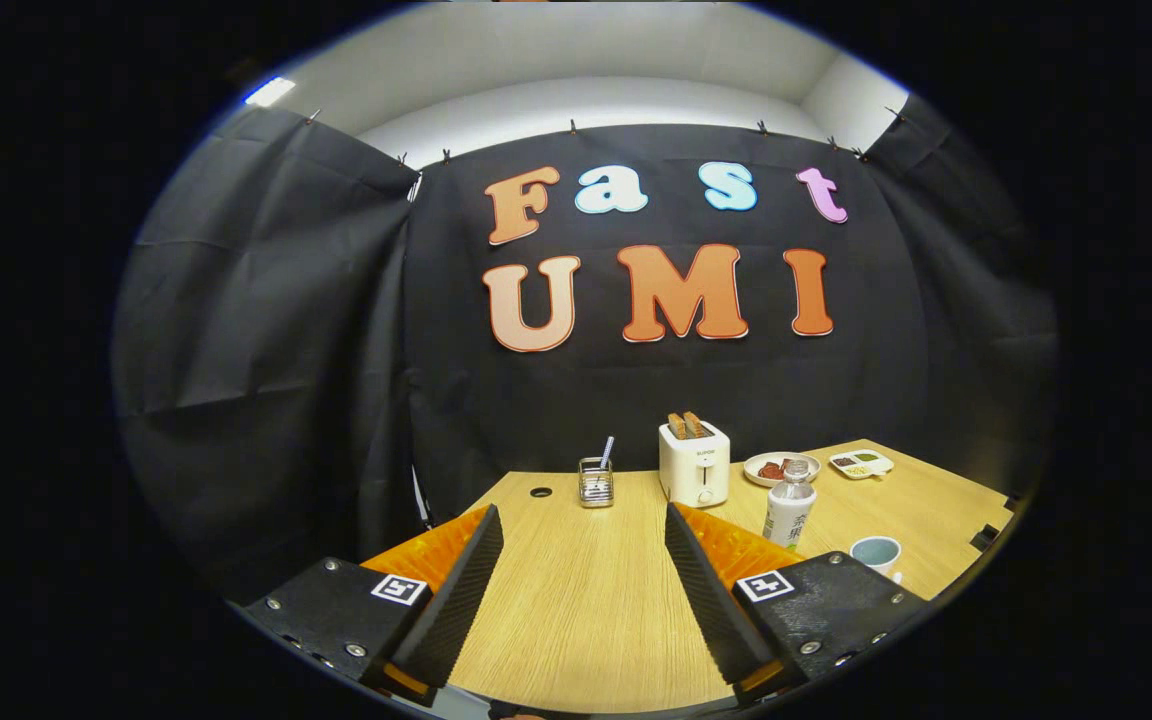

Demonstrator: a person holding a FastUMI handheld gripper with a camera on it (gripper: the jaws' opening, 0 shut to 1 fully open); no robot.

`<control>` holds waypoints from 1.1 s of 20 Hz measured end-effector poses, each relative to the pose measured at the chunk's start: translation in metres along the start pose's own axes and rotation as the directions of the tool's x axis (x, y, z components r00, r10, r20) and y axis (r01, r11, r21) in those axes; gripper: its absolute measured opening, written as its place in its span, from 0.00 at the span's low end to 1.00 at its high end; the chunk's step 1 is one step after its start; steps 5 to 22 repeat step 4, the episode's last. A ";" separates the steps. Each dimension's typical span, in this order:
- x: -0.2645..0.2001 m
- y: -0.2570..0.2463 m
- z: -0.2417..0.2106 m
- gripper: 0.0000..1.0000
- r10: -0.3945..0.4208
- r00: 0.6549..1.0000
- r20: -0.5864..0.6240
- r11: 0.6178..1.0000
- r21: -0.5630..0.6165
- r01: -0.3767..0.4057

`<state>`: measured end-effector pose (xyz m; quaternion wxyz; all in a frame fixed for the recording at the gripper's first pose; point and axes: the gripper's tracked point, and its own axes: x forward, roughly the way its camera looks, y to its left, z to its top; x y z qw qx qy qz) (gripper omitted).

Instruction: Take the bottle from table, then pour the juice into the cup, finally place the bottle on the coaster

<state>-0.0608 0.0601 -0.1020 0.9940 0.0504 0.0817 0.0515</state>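
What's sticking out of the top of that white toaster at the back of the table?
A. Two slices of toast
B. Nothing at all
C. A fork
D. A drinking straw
A: two brown slices of toast stand up out of the slots of the white toaster, which sits on the table well beyond the open gripper, whose fingers hold nothing.
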 end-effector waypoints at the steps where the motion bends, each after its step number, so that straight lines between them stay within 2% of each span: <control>1: 0.001 -0.002 -0.001 0.97 -0.002 1.000 -0.002 1.000 0.001 0.002; 22: 0.002 -0.006 -0.001 0.97 -0.010 1.000 -0.003 1.000 0.001 0.010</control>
